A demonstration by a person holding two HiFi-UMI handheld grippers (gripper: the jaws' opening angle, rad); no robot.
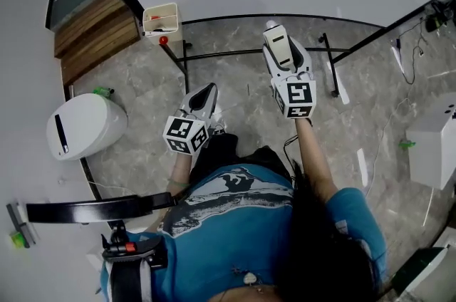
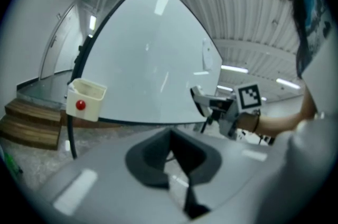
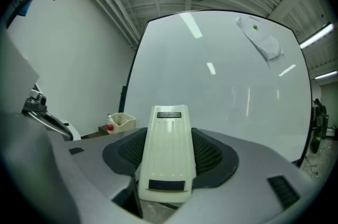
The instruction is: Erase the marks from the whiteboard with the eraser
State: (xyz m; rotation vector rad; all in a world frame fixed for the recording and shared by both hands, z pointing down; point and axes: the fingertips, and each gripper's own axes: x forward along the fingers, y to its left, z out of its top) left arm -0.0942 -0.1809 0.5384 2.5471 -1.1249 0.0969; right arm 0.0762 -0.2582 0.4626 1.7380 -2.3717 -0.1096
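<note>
A person's dark hair [image 1: 324, 243] and blue shirt [image 1: 235, 215] fill the bottom of the head view. The right hand-held gripper [image 1: 285, 58] is clamped on the cream eraser [image 3: 168, 151], which points at the whiteboard [image 3: 222, 91]. The left hand-held gripper [image 1: 205, 97] is clenched on nothing. Only the right gripper view shows a white item [image 3: 261, 40] with a green dot high on the board. A cream tray [image 2: 86, 99] with a red knob hangs at the board's lower corner, near wooden steps [image 1: 96, 26]. The eraser's dark label is too small to read.

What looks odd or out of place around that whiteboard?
Little. The whiteboard shows no marks that I can see, though the right gripper holds the eraser. A white scrap hangs tilted near its top right corner. Nothing looks spilled or broken.
</note>
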